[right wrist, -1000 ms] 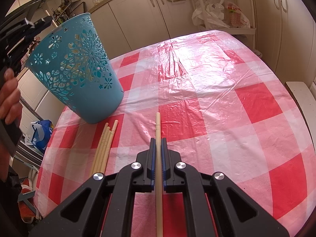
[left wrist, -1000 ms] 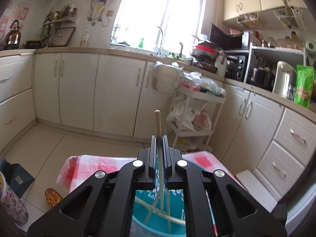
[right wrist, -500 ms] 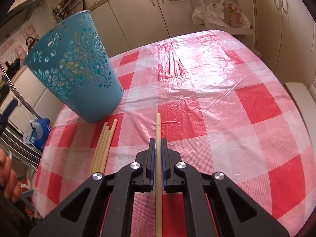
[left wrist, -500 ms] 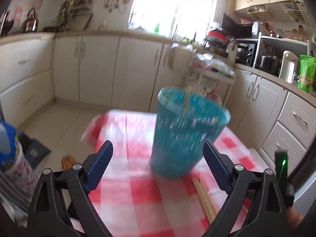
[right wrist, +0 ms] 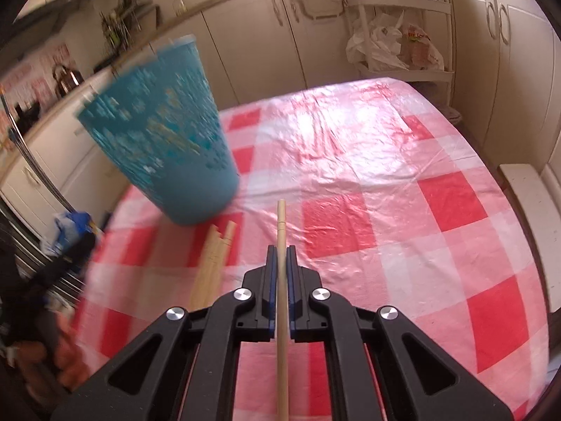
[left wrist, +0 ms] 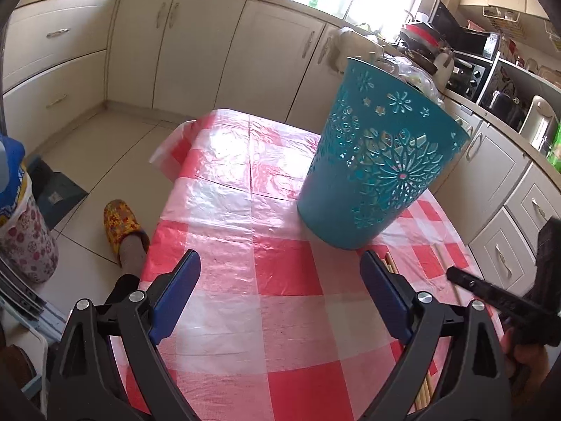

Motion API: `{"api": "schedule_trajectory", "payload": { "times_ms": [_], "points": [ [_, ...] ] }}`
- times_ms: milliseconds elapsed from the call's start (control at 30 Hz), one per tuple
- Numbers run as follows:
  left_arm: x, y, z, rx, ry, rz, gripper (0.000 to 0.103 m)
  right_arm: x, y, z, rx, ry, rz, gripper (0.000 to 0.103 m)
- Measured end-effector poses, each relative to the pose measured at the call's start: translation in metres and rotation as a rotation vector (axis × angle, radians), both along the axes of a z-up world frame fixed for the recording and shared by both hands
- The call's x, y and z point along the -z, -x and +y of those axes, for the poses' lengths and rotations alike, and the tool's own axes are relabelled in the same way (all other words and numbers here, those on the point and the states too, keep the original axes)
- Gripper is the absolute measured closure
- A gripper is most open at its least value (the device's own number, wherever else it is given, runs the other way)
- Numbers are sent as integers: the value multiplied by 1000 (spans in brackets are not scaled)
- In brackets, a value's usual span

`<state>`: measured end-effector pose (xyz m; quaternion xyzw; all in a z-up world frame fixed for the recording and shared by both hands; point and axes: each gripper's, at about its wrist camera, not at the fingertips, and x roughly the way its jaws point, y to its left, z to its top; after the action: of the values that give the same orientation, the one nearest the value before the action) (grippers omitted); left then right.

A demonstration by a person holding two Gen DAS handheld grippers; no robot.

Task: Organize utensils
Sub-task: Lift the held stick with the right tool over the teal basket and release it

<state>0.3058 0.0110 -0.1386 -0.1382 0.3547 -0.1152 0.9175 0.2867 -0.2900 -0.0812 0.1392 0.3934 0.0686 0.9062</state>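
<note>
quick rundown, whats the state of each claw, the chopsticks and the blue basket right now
left claw: open, nothing between its pads
right claw: shut on one chopstick
loose chopsticks: lying bundled on the tablecloth beside the basket
blue basket: upright on the table, chopsticks show through its cutouts

A table is covered by a glossy red-and-white checked plastic cloth (left wrist: 266, 217), creased along several fold lines and hanging over the far edge. A teal openwork basket (left wrist: 371, 172) is set on the cloth near one side, its wall pierced with flower patterns. A small bundle of loose wooden chopsticks (right wrist: 214, 256) is laid flat on the cloth just beside the basket's base, the sticks lying parallel and touching one another. The rest of the cloth is seen bare, with window light reflected on it.
</note>
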Motion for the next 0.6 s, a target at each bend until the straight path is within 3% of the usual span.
{"api": "schedule_trajectory", "payload": {
  "times_ms": [333,600],
  "points": [
    [-3,-6,-1,-1,31,14,15,-93,-10,5,-30,-189,-219,97],
    [-4,-5,-2,9,40,8,15,-181,-83,45,-24,-181,-420,97]
  ]
}}
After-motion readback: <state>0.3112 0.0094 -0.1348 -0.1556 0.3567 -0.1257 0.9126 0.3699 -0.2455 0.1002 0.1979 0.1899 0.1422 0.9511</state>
